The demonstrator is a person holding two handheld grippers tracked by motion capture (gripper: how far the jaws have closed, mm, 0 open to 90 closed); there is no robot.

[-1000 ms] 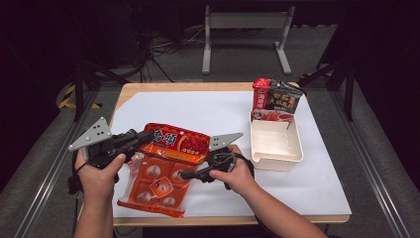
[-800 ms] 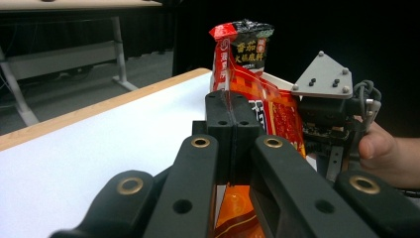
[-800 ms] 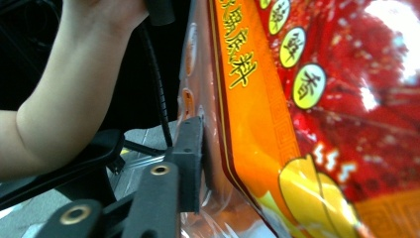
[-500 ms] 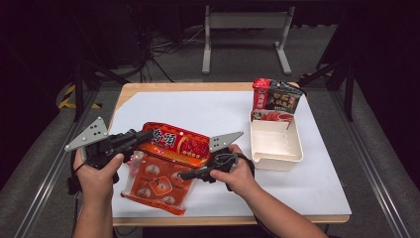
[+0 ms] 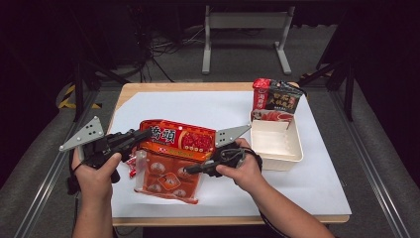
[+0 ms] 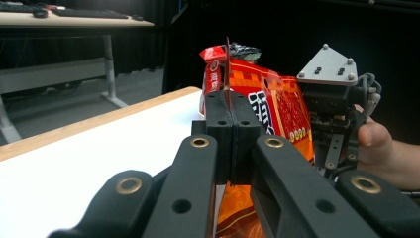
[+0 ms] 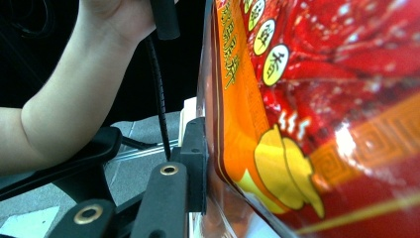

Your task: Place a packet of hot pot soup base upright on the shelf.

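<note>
A red and orange snack bag (image 5: 178,139) with a clear lower part showing dumplings hangs between both grippers above the white table sheet. My left gripper (image 5: 144,135) is shut on the bag's left edge; in the left gripper view its jaws (image 6: 230,119) pinch the thin seam of the bag (image 6: 277,109). My right gripper (image 5: 190,169) grips the bag lower down from the right. In the right gripper view the bag (image 7: 322,124) covers the right jaw, and the left jaw presses against its side at the gripper (image 7: 208,153).
A white rectangular tray (image 5: 292,148) sits at the right of the table, with red and black packets (image 5: 275,99) standing at its far end. The white sheet (image 5: 317,188) covers the wooden table. The right gripper's grey plate (image 6: 329,74) is close in the left gripper view.
Both hands have drifted slightly left with the bag held between them, and the bag's lower end has risen a little off the sheet.
</note>
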